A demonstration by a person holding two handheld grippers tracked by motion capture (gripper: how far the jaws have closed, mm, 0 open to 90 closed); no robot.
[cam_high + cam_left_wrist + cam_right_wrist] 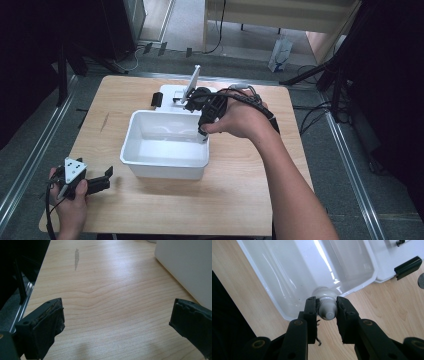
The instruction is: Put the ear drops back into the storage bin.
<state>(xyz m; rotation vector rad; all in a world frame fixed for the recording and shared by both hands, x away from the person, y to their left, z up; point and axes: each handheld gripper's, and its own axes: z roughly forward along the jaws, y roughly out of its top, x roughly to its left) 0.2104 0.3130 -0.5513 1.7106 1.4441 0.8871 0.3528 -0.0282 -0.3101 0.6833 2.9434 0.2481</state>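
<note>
A small white bottle is being pinched at its capped neck by the right tool, hanging over the near right rim of the white plastic tub on the desk. The left tool is resting spread wide at the desk's near left corner.
</note>
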